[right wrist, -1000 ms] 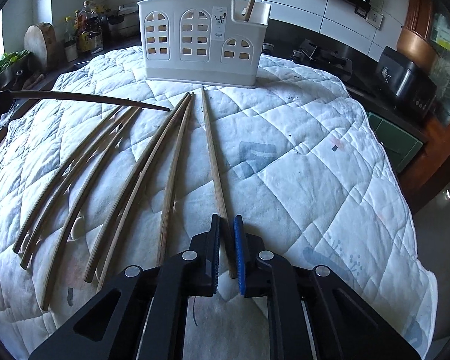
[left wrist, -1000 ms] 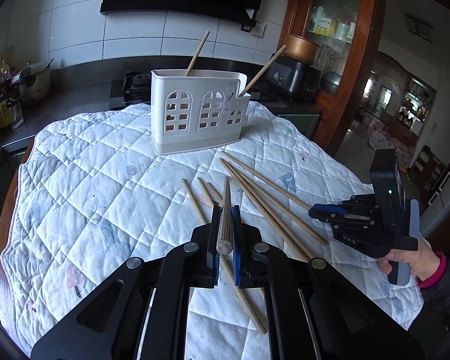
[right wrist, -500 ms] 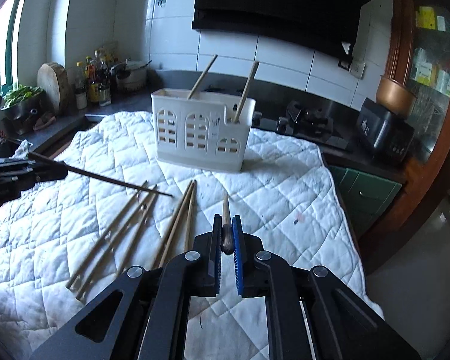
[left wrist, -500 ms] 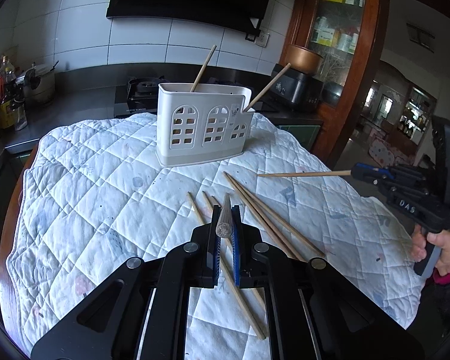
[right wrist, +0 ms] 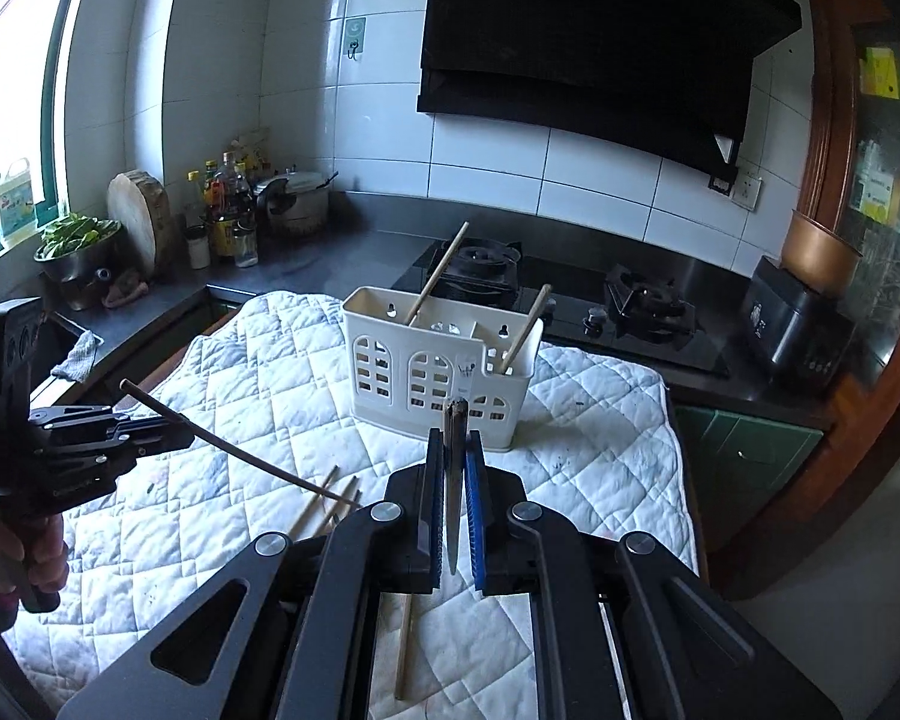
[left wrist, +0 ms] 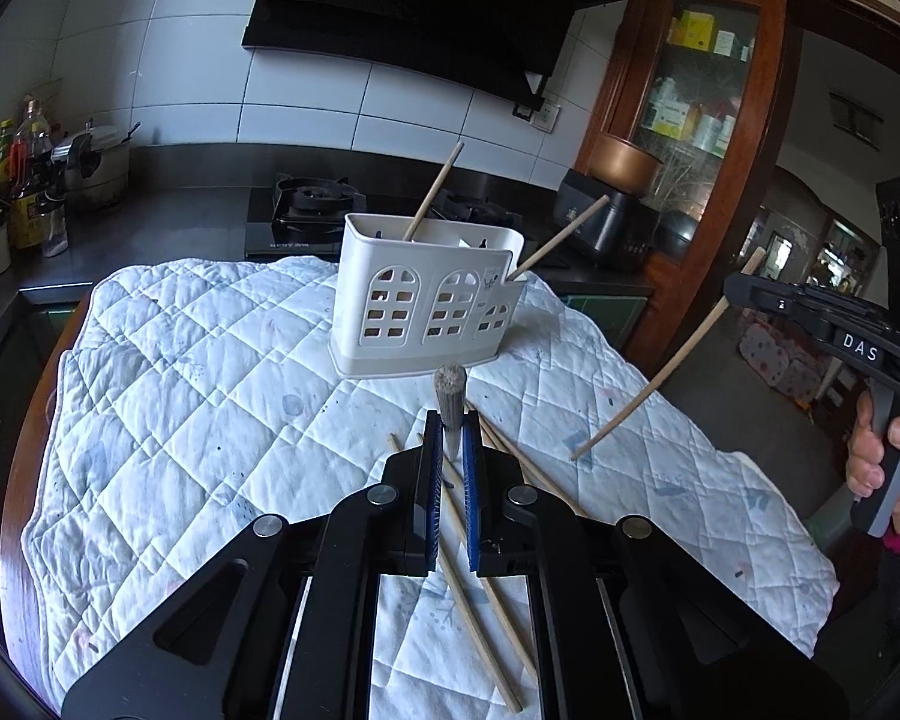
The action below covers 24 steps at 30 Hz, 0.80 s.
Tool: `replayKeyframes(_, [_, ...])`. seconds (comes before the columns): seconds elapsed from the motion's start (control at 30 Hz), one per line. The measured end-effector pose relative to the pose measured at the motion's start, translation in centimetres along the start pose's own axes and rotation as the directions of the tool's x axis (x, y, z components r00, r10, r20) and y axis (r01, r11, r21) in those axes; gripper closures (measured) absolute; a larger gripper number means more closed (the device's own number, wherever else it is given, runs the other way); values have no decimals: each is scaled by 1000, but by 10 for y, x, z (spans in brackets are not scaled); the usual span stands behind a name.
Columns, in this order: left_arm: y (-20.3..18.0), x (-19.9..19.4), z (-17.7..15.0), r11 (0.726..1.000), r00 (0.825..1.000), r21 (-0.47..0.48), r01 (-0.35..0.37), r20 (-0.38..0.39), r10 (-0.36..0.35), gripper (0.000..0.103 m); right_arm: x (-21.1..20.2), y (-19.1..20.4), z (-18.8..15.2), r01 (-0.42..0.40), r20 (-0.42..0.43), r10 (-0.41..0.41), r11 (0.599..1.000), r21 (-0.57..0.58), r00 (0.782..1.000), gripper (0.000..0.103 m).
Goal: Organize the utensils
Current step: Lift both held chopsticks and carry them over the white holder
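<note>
Both grippers are lifted above the desk, each with one chopstick clamped between its jaws. Seen from its own camera, the left gripper [left wrist: 452,450] has its jaws closed on a wooden chopstick [left wrist: 450,399] whose blunt end points up toward the lens. The right gripper [right wrist: 455,480] likewise has its jaws pressed tight on a darker-looking chopstick [right wrist: 453,468], held nearly upright; from the left view that stick [left wrist: 660,378] slants down over the white quilted cloth [left wrist: 210,372] covering the desk. Loose chopsticks [left wrist: 480,570] lie on the cloth beneath the left gripper. Beyond them stands the white utensil holder [left wrist: 426,318] with arched cut-outs, well apart from both grippers, with two chopsticks [right wrist: 435,282] already leaning inside it, one in the left section and one in the lower right section.
</note>
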<state>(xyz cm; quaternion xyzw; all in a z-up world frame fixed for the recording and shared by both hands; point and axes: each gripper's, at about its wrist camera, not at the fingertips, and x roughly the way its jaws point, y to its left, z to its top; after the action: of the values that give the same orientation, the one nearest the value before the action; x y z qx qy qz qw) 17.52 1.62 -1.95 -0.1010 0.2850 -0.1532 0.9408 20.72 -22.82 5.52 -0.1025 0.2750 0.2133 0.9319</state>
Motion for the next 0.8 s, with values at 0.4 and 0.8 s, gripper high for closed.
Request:
replayKeyframes(0.4, [2,-14,50,1000,996,12,6,94,-7,98,1,-5,56,-16,25,16,1000,-26,1000,96])
replayKeyframes(0.8, [-8,-14,142,997,977,67,-29,212,14,98,12,-18,124,-24,76,24,1000,-1,997,96])
